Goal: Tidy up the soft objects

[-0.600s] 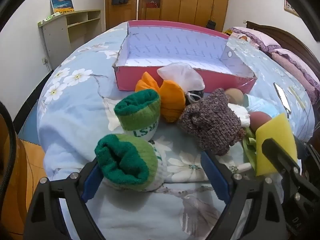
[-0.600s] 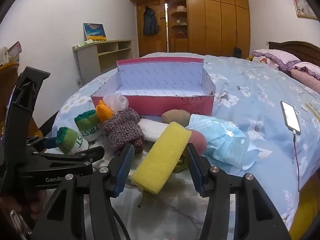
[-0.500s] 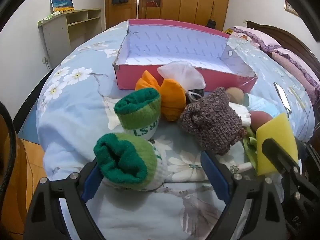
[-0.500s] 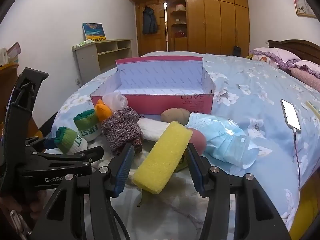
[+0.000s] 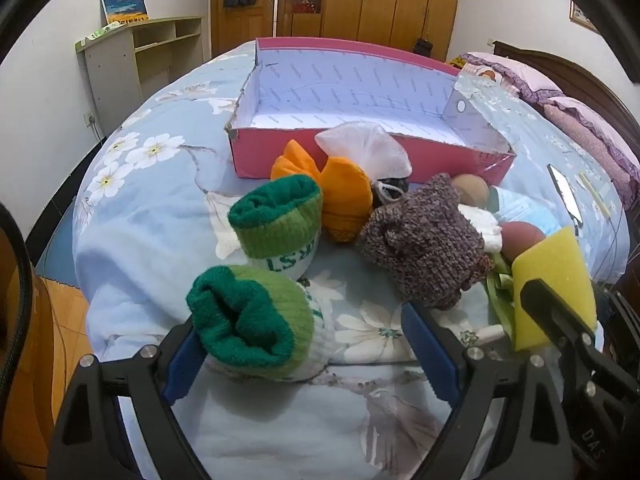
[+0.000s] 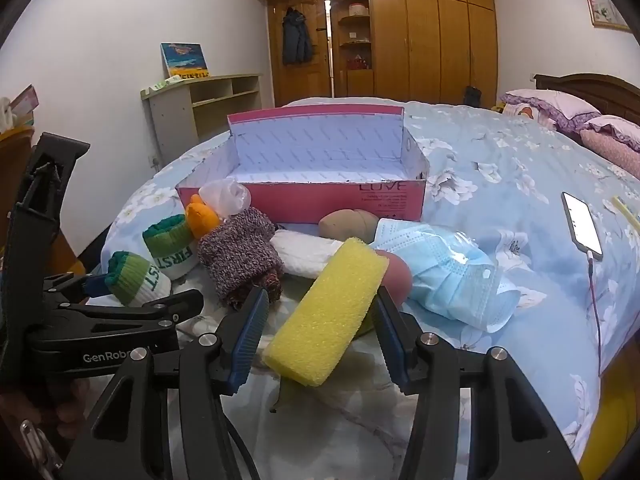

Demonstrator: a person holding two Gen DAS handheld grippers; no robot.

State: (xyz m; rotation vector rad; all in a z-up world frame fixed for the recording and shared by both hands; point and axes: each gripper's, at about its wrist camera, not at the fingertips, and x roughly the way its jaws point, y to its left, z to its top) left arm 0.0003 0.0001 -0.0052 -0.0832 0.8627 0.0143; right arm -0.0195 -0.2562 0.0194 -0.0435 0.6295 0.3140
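Soft objects lie heaped on the blue floral bedspread [image 6: 500, 168] near its foot edge, just in front of an open pink shoebox [image 6: 304, 204]. Nearest the edge, a rolled green-cuffed sock [image 5: 256, 324] sits between the spread jaws of the left gripper [image 5: 308, 344], against the left pad and apart from the right one. A second green-cuffed sock [image 5: 280, 220] stands behind it, beside an orange cloth bundle [image 5: 344, 200] and a speckled brown knit piece [image 5: 424, 240]. A yellow sponge [image 6: 328, 312] lies slantwise between the spread jaws of the right gripper [image 6: 316, 336]; whether either pad touches it is hard to tell. Behind it sit a white towel roll [image 6: 308, 252], blue face masks [image 6: 448, 268] and two tan and reddish rounded things, mostly hidden. A white mesh pouch [image 5: 368, 152] covers a dark item I cannot identify. A lit phone [image 6: 582, 224] lies apart toward the right edge. Compared with half a second ago, nothing has visibly shifted.
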